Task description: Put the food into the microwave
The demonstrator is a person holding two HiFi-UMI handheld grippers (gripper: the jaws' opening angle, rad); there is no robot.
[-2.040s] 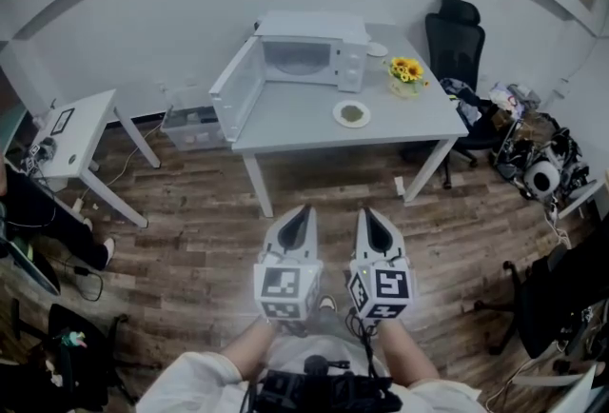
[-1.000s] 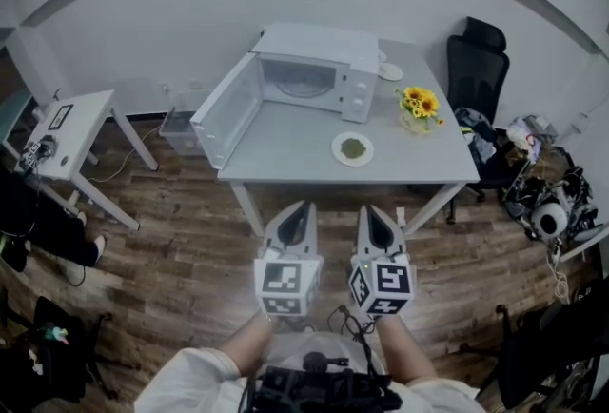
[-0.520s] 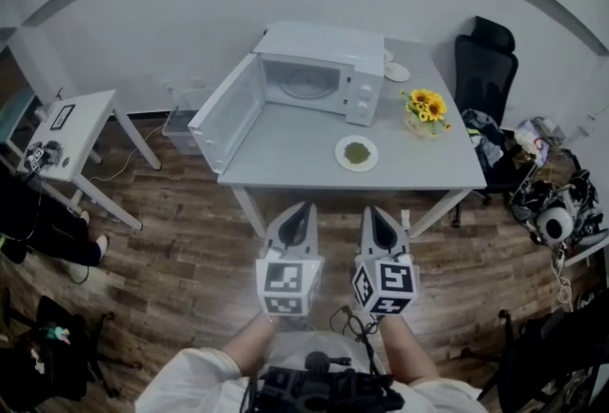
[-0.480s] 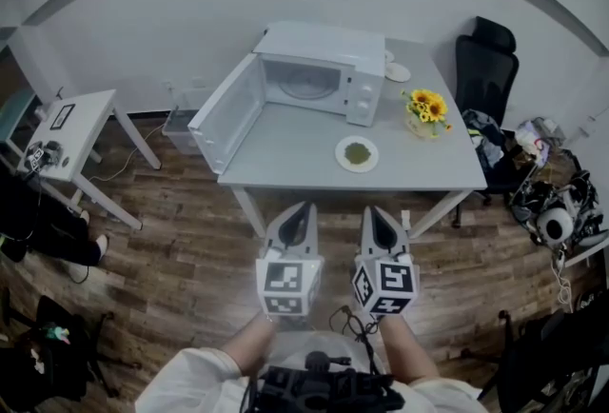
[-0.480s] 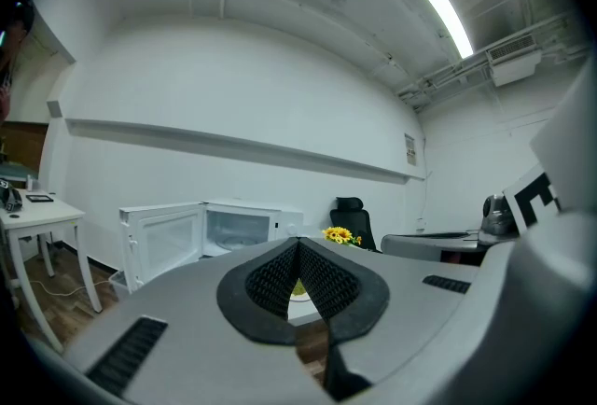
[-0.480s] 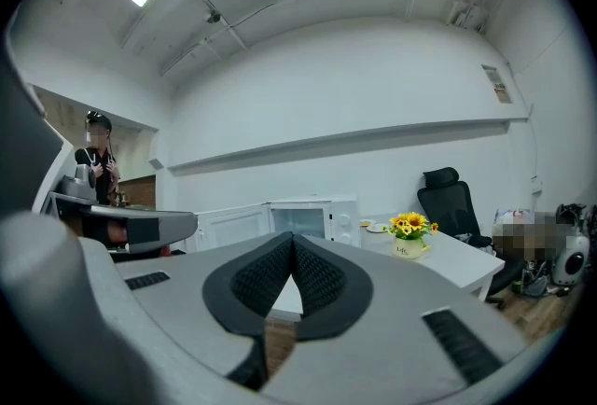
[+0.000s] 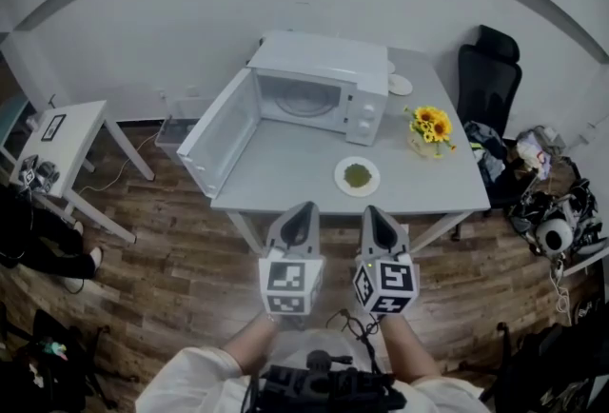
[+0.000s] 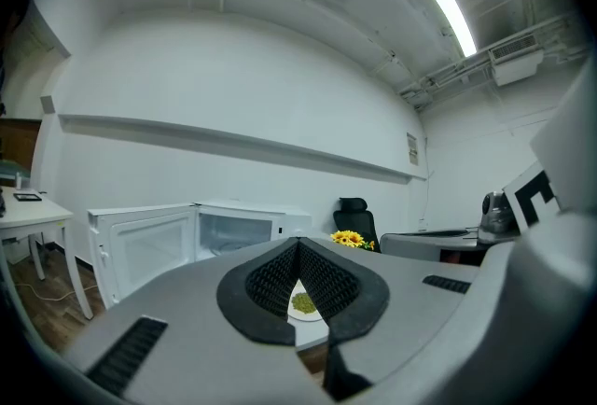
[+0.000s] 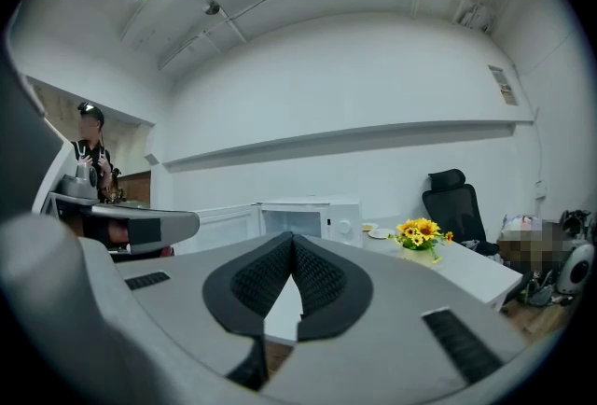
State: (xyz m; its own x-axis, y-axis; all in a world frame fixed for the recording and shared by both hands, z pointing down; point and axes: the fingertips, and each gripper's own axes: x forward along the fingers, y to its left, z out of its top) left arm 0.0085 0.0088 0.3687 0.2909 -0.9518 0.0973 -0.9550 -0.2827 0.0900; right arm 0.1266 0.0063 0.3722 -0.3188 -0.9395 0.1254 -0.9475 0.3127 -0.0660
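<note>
A white plate with green food (image 7: 357, 176) lies on the grey table (image 7: 276, 183), in front of the white microwave (image 7: 319, 92). The microwave's door (image 7: 217, 140) hangs open to the left. My left gripper (image 7: 303, 211) and right gripper (image 7: 373, 214) are side by side just short of the table's near edge, both shut and empty. In the left gripper view the gripper (image 8: 298, 244) points at the plate (image 8: 303, 303), with the microwave (image 8: 238, 230) behind it. The right gripper (image 9: 292, 238) faces the microwave (image 9: 298, 216).
A vase of sunflowers (image 7: 430, 124) and a small dish (image 7: 400, 84) stand on the table's right side. A black office chair (image 7: 487, 78) sits beyond it. A white side table (image 7: 57, 149) is at the left, and a person (image 9: 90, 151) stands far left.
Both grippers have come nearer the table over the wooden floor, still side by side and shut. The table and microwave now look larger and closer.
</note>
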